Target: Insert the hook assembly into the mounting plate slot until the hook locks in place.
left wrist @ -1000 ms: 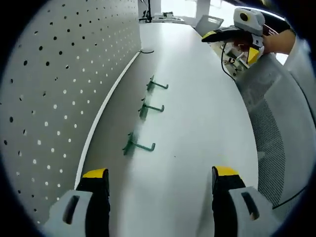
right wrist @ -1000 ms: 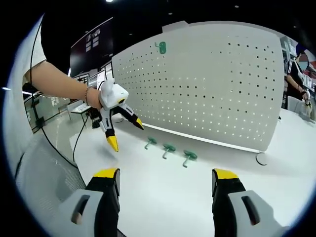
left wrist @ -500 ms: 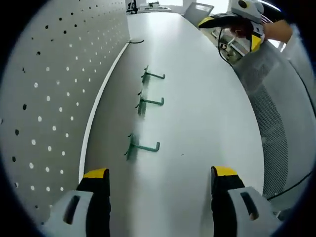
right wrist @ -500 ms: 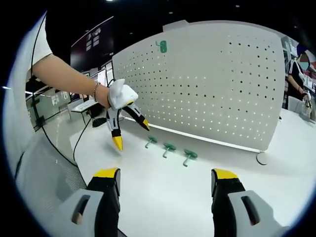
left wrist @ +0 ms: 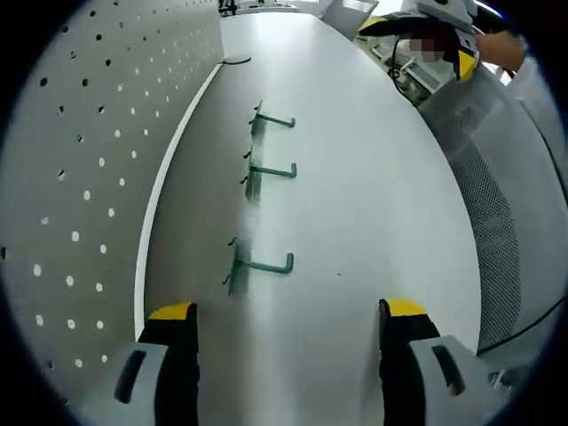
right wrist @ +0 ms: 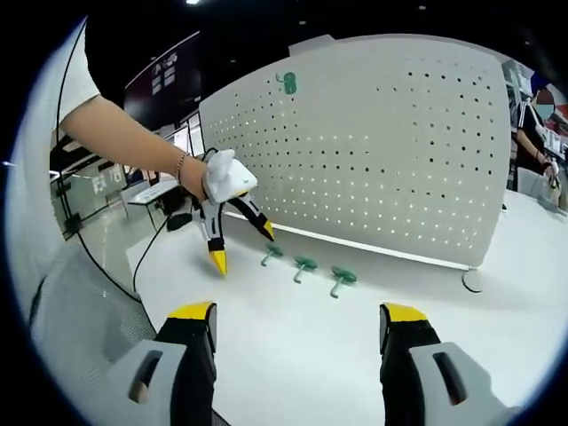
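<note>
- Currently, three green hooks lie in a row on the white table [left wrist: 373, 204], just beside the pegboard [right wrist: 382, 151]; the nearest hook [left wrist: 257, 264] sits at 12 o'clock from the left gripper [left wrist: 284, 330].
- Left gripper jaws stand apart, empty; right gripper [right wrist: 288, 330] likewise.
- Step in hand, as judged: approach, no hook grasped yet.
- Next move calls for lowering the left gripper onto the nearest hook's stem.

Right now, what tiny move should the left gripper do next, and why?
Probably ease the left gripper forward and down to the nearest hook. Its jaws are open and empty, and that hook lies flat on the table just ahead. All three hooks are loose, while one already hangs on the pegboard.
</note>
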A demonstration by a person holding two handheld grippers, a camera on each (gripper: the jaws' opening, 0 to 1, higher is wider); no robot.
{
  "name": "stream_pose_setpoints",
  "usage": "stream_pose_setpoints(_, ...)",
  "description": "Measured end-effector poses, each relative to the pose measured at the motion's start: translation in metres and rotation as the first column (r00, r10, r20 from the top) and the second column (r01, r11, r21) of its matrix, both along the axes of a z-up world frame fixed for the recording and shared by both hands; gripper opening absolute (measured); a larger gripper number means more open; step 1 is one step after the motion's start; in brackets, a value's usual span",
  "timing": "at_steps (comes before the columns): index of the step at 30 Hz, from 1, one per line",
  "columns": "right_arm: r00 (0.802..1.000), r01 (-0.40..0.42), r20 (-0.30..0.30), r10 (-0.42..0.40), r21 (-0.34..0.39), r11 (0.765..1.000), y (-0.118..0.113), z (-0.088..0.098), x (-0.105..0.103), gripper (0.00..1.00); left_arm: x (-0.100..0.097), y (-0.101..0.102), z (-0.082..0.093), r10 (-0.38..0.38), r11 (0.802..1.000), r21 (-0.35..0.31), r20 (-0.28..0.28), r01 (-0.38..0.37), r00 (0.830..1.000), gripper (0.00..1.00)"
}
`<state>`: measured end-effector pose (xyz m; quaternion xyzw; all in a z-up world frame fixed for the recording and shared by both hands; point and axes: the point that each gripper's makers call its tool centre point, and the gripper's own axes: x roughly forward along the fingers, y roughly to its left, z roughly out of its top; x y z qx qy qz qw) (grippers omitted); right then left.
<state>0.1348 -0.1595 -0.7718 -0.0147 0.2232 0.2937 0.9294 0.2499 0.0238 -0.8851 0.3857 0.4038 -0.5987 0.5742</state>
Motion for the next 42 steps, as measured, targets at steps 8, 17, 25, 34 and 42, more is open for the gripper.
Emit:
stream_pose_setpoints(8, 1.0, 0.005, 0.0, -0.005, -0.002, 1.0, -0.001, 0.0, 0.0, 0.72, 0.003, -0.001, -0.001, -0.021, 1.0, 0.011, 0.027, 0.02, 0.999, 0.84)
stream_pose_setpoints(17, 1.0, 0.006, 0.006, -0.006, -0.006, 1.0, -0.002, 0.001, 0.001, 0.71, 0.005, -0.001, -0.002, -0.028, 0.999, 0.02, 0.045, 0.027, 0.999, 0.84)
stream_pose_setpoints(25, 1.0, 0.001, 0.004, -0.001, -0.008, 1.0, -0.001, 0.0, 0.0, 0.71, 0.005, -0.002, -0.002, -0.036, 0.999, 0.023, 0.045, 0.035, 0.998, 0.8)
stream_pose_setpoints(34, 1.0, -0.001, 0.002, 0.001, -0.008, 1.0, 0.0, 0.0, 0.0, 0.71, 0.012, -0.007, 0.001, 0.001, 1.0, -0.007, 0.049, 0.0, 0.999, 0.56)
stream_pose_setpoints(42, 1.0, 0.0, 0.007, 0.0, -0.011, 1.0, -0.001, 0.001, 0.0, 0.71, 0.016, -0.008, 0.003, 0.024, 1.0, -0.016, 0.052, -0.023, 0.998, 0.45)
